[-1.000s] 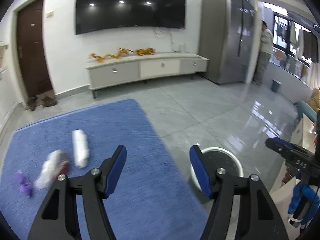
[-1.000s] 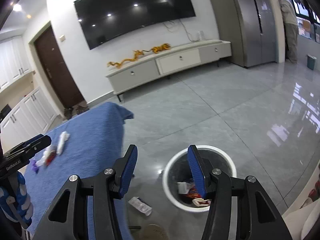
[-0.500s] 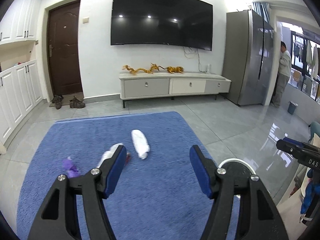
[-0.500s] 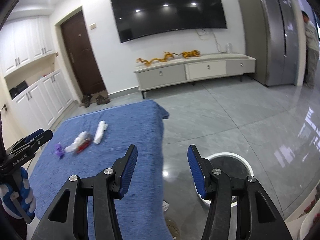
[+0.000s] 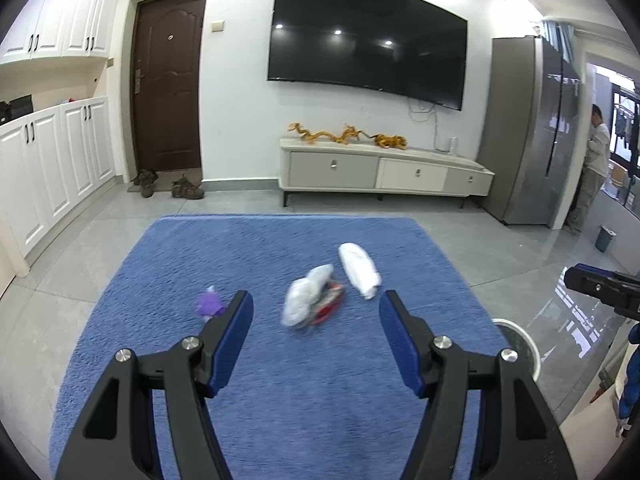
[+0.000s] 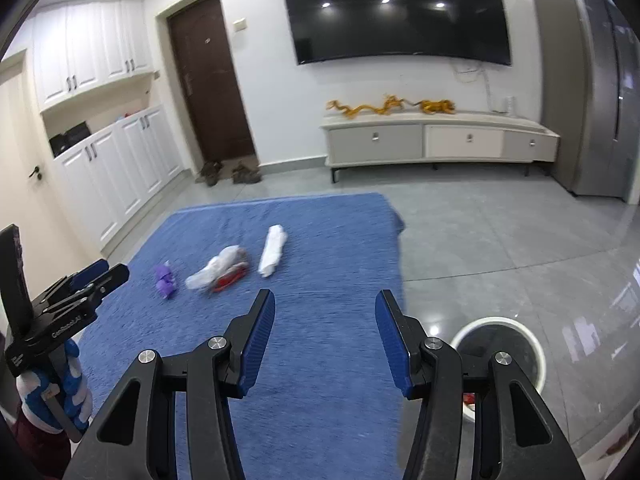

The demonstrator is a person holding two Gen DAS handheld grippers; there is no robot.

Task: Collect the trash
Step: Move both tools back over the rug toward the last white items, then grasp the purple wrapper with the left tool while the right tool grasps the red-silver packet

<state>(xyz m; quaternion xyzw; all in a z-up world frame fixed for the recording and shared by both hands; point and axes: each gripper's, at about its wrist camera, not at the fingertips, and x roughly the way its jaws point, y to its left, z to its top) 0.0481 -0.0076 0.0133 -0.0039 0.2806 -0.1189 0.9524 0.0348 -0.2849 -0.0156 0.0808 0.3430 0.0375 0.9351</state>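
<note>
On a blue rug [image 5: 280, 400] spread over grey floor tiles lie four bits of trash, near the middle. Farthest left is a small purple scrap [image 5: 209, 305]. To its right sits a crumpled clear bag [image 5: 306, 294], touching a red wrapper [image 5: 330, 309] on its right side. Just right of those, a white roll [image 5: 359, 270] lies lengthwise, pointing away from the camera.

Left tongs [image 5: 316, 342] hover above the rug, released, jaws spread wide with nothing between them; the bag and wrapper show in the gap beyond the blue pads. Right tongs [image 6: 325, 342] are likewise released and bare, held over the rug's right edge, with the trash far and to the left of them.

A white-rimmed bin [image 6: 504, 350] stands on the tiles just right of the rug, partly hidden behind the right tongs.

At the far wall hang a black TV [image 5: 366, 42] and, below it, a low white cabinet [image 5: 384, 172]. A brown door [image 5: 168, 92] stands to the left.
</note>
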